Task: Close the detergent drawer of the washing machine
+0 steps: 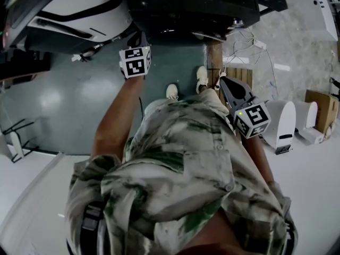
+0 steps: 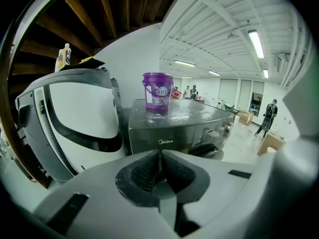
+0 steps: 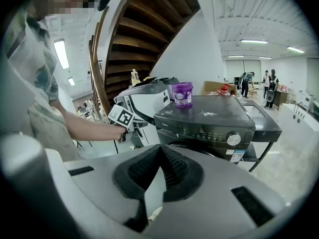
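At the top left of the washing machine (image 3: pixel 209 116), the detergent drawer (image 2: pixel 166 142) looks pushed home, left claw (image 2: pixel 160 156) and right claw (image 3: pixel 159 153) both pressed together, empty, short of it, so next comes only a checking nudge.

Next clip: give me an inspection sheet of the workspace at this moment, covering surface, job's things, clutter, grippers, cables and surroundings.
Surface: top of the dark washing machine is smeared; one purple bucket stands upright on it.
Job's things: the control panel looks flush in the right gripper view; no detergent drawer seen sticking out.
Clutter: bottles on the white appliance beside the machine.
Grippers: left gripper shut, empty, not touching the machine; right gripper shut, empty.
Cables: white leads with a power strip loose on the floor by the machine.
Surroundings: wooden staircase overhead; people far behind.
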A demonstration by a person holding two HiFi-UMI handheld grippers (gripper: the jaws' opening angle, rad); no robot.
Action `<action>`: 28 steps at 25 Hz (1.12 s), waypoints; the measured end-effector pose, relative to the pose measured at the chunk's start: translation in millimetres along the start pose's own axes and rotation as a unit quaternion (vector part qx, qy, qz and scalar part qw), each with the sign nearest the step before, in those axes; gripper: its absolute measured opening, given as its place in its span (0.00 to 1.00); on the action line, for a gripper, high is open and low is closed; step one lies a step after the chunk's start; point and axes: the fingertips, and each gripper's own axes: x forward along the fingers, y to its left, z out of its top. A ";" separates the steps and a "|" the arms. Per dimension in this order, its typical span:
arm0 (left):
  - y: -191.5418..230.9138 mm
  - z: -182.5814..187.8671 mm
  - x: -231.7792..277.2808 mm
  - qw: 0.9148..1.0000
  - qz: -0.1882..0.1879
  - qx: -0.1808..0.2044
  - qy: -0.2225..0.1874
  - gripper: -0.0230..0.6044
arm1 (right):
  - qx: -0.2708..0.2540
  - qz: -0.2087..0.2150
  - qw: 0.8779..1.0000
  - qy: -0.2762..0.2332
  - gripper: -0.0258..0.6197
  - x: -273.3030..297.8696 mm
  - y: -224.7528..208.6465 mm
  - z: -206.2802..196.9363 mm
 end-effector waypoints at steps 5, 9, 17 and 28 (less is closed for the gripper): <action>-8.0 -10.9 -50.6 0.999 -0.021 -0.024 -0.008 0.09 | -0.017 0.016 1.000 0.002 0.07 -7.6 13.2 -3.4; -28.9 -10.0 -91.4 0.998 -0.050 -0.035 -0.013 0.09 | -0.036 0.036 0.999 0.000 0.07 -8.6 18.8 -1.5; -111.3 -4.2 -162.5 0.994 -0.103 -0.012 -0.016 0.08 | -0.062 0.090 0.994 -0.019 0.07 -33.0 18.1 -0.4; -243.9 -16.1 -225.1 0.985 -0.170 -0.010 -0.015 0.08 | -0.084 0.146 0.985 -0.029 0.07 -96.4 -2.2 -33.6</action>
